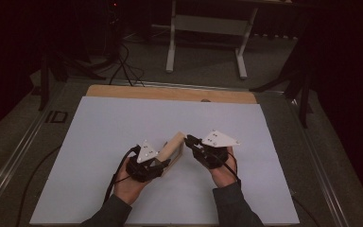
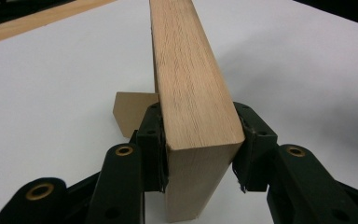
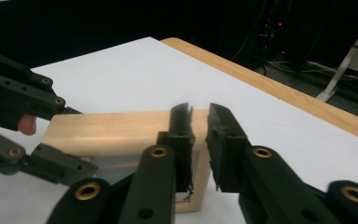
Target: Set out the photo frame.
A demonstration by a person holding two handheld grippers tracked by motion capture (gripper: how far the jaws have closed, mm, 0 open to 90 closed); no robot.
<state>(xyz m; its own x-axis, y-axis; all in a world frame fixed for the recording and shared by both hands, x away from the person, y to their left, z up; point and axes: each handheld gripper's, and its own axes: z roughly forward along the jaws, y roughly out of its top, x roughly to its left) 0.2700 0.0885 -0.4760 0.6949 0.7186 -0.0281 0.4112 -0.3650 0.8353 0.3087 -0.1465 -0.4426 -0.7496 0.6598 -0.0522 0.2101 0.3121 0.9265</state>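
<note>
- The person's two forearms come in side by side from the near edge of the desk [image 1: 99, 123], sleeves dark, each hand wrapped around a gripper.
- The left gripper [image 1: 147, 163] sits low over the white sheet, angled up and to the right; its fingers [image 2: 151, 140] are clamped on the near end of a wooden block [image 1: 173, 147], one pad pressed flat against each broad side.
- The right gripper [image 1: 189, 140] points left toward the far end of that same block, its hand a little higher on the desk than the other.
- Its fingers [image 3: 221, 140] stand a narrow gap apart at the block's end; one of them lies in front of the wood, and I cannot tell whether either is touching it.
- The block is pale, with fine straight grain and squared edges, long and narrow, standing on edge near the middle of the white sheet.
- In the left gripper view a small tan piece [image 2: 133, 112] shows just behind the left-hand finger, beside the block; what it is cannot be told.
</note>
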